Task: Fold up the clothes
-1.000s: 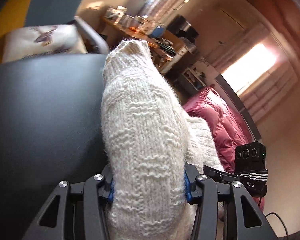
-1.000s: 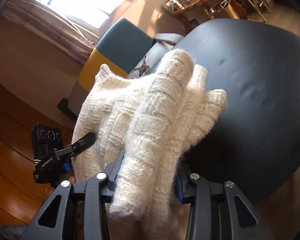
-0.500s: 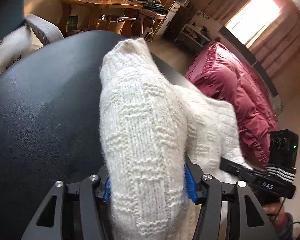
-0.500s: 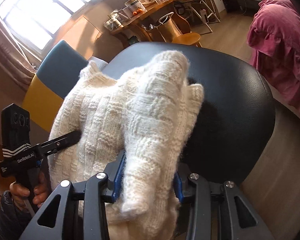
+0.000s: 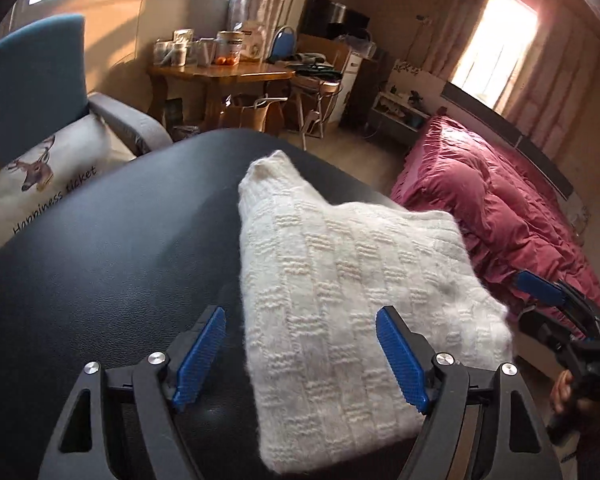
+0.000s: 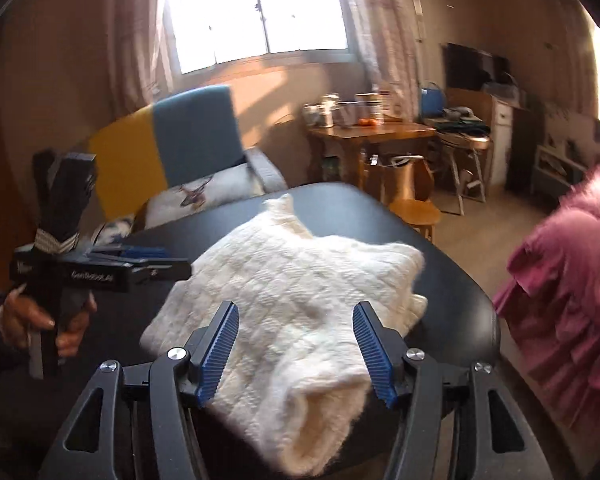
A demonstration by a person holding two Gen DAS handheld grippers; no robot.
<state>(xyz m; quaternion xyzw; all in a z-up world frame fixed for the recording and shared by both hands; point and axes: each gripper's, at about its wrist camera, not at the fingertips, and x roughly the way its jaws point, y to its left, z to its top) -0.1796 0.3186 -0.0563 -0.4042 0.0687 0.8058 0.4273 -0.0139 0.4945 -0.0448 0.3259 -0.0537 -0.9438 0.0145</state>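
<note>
- Left wrist view: my left gripper (image 5: 300, 356) has its jaws spread wide, blue pads (image 5: 199, 360) clear of the cloth; nothing is held between them
- the sweater (image 5: 352, 304), a white knit, lies folded on the black table (image 5: 100, 280); its near edge sits between my left fingers, with the right pad over the knit, though I cannot tell if it touches
- one narrow part of the sweater points away from me toward the far table edge
- at the right edge I see my right gripper (image 5: 548, 292), held in a hand (image 5: 562, 396), just beside the sweater's right side
- Right wrist view: my right gripper (image 6: 296, 348) is also wide open and grips nothing; the sweater (image 6: 300, 280) spreads across the table (image 6: 460, 300) ahead, a rolled end lying under and between the fingers
- my left gripper (image 6: 140, 264) shows at the left, held in a hand (image 6: 32, 316), its tip near the sweater's left edge
- behind the table stand an armchair (image 6: 196, 128) with a cushion (image 5: 40, 184), and a wooden desk (image 5: 220, 76); a pink quilt (image 5: 492, 208) lies to the right
</note>
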